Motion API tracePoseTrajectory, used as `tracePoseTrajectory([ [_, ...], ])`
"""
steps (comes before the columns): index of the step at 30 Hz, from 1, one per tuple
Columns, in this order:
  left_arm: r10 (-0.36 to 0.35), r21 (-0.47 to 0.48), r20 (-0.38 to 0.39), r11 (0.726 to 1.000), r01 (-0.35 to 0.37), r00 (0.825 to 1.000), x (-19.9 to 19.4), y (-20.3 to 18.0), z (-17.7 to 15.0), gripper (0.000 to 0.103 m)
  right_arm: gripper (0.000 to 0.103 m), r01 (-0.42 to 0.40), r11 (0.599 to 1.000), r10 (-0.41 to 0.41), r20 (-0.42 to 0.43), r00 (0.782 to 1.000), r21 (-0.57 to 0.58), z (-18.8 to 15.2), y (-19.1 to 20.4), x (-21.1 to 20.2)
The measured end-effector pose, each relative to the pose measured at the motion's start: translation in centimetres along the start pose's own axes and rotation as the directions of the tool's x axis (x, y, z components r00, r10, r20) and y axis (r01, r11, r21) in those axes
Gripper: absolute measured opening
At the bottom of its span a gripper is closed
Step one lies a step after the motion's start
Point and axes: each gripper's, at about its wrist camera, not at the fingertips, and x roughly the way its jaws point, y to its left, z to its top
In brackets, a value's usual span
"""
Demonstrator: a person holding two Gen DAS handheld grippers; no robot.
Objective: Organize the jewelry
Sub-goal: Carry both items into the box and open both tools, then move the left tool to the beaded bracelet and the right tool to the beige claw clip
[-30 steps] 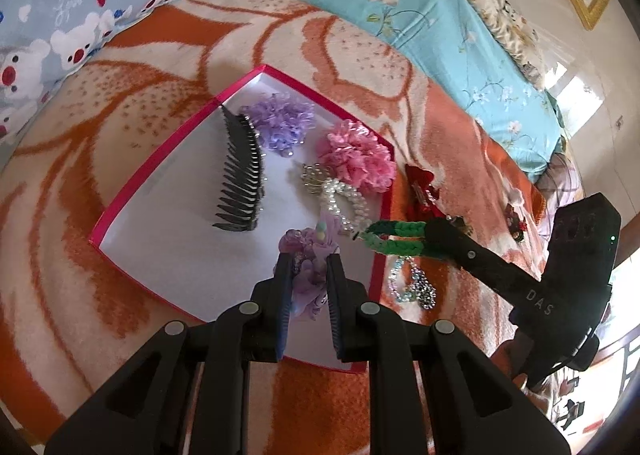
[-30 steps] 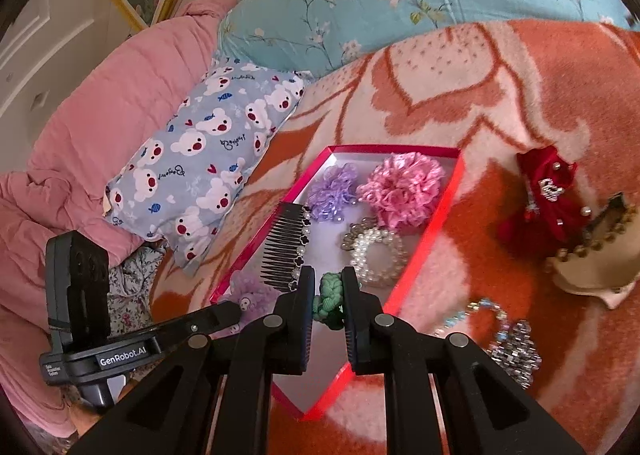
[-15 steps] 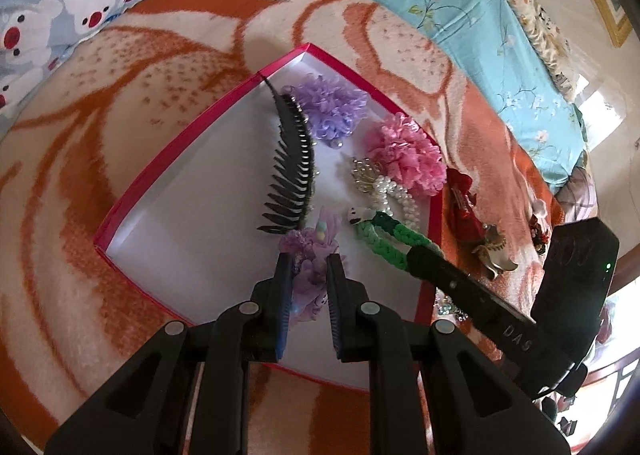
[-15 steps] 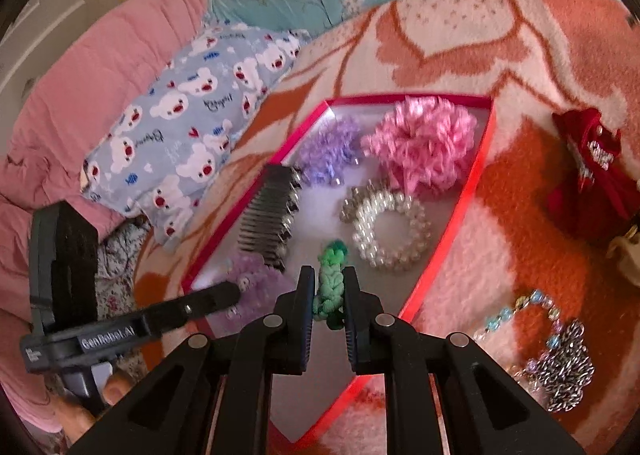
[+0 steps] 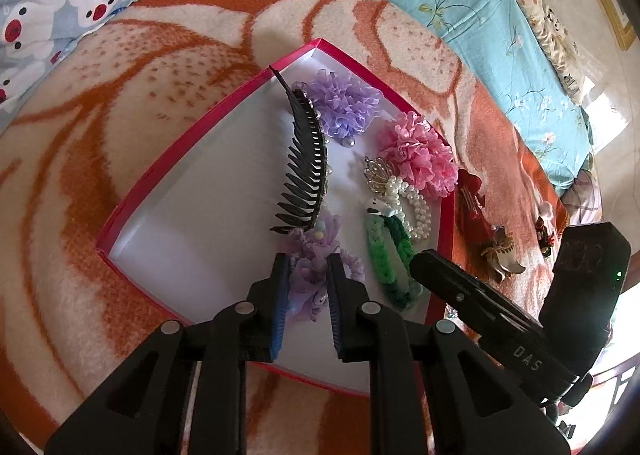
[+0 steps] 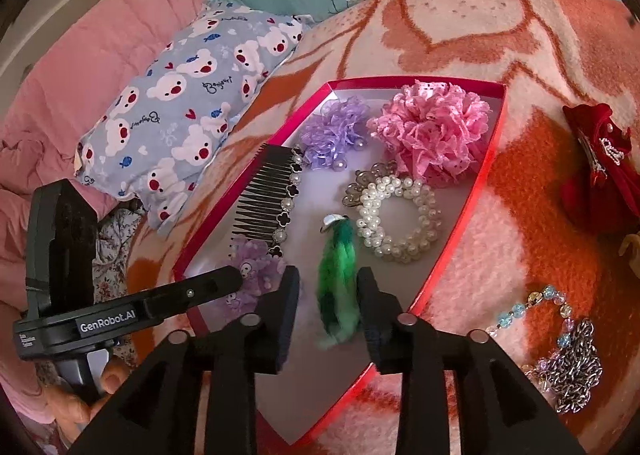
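A red-rimmed tray (image 5: 200,135) with a white floor lies on the orange blanket. In it are a black comb (image 5: 306,171), a purple flower scrunchie (image 5: 344,107), a pink scrunchie (image 5: 420,155) and a pearl bracelet (image 5: 416,203). My left gripper (image 5: 306,283) is low over the tray's near part, shut on a lilac hair tie (image 5: 308,259). My right gripper (image 6: 328,295) hangs just above the tray (image 6: 480,183), its jaws opening. The green braided band (image 6: 338,255) lies blurred between them, with a gap on its left side. In the left wrist view the band (image 5: 384,251) rests on the tray floor.
A red bow clip (image 6: 600,163) and a beaded bracelet with a chain (image 6: 568,351) lie on the blanket right of the tray. A bear-print pillow (image 6: 180,103) and a pink quilt (image 6: 60,75) lie to the left. A hand (image 6: 80,395) grips the left gripper's handle.
Both grippers have come down closer to the tray. The right jaws have spread apart and let go of the green band. The left gripper stays shut on the lilac hair tie.
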Motion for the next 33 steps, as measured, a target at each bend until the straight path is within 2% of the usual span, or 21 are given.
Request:
tracePoseTrajectory([
  [2, 0.008, 0.005, 0.002, 1.0, -0.008, 1.0, -0.1, -0.1, 0.0, 0.015, 0.041, 0.007, 1.0, -0.006, 0.007, 1.0, -0.008, 0.1, 0.2, -0.2],
  [6, 0.015, 0.007, -0.003, 1.0, -0.015, 1.0, -0.1, -0.2, -0.2, 0.017, 0.041, 0.005, 1.0, -0.005, 0.02, 1.0, -0.002, 0.1, 0.1, -0.8],
  [8, 0.021, 0.008, -0.005, 1.0, -0.021, 1.0, -0.2, -0.3, -0.3, 0.022, 0.041, 0.005, 1.0, -0.005, 0.026, 1.0, 0.002, 0.1, 0.0, -1.2],
  [10, 0.025, 0.005, -0.006, 1.0, -0.025, 1.0, -0.4, -0.3, -0.4, 0.038, 0.041, 0.003, 1.0, -0.003, 0.033, 0.999, 0.006, 0.1, -0.1, -1.8],
  [12, 0.028, 0.005, 0.0, 1.0, -0.028, 1.0, -0.7, -0.3, -0.5, 0.043, 0.041, 0.002, 1.0, -0.002, 0.044, 0.999, 0.008, 0.1, -0.1, -2.5],
  [17, 0.034, 0.013, 0.001, 0.999, -0.034, 0.999, -1.1, -0.6, -0.7, 0.043, 0.045, 0.007, 1.0, -0.009, 0.066, 0.998, 0.021, -0.1, -0.7, -4.2],
  [19, 0.041, 0.014, 0.004, 0.999, -0.041, 0.999, -1.4, -0.7, -0.8, 0.049, 0.046, 0.013, 1.0, -0.015, 0.072, 0.997, 0.027, -0.4, -1.2, -5.0],
  [23, 0.031, 0.014, 0.024, 0.999, -0.032, 0.999, -2.4, -1.1, -1.0, 0.049, 0.046, 0.032, 0.998, -0.036, 0.079, 0.996, 0.051, -1.1, -2.5, -6.6],
  [33, -0.012, 0.089, 0.054, 0.996, 0.007, 0.998, -4.1, -4.7, -1.1, 0.049, 0.05, 0.11, 0.983, -0.125, 0.097, 0.987, 0.15, -3.5, -7.8, -11.1],
])
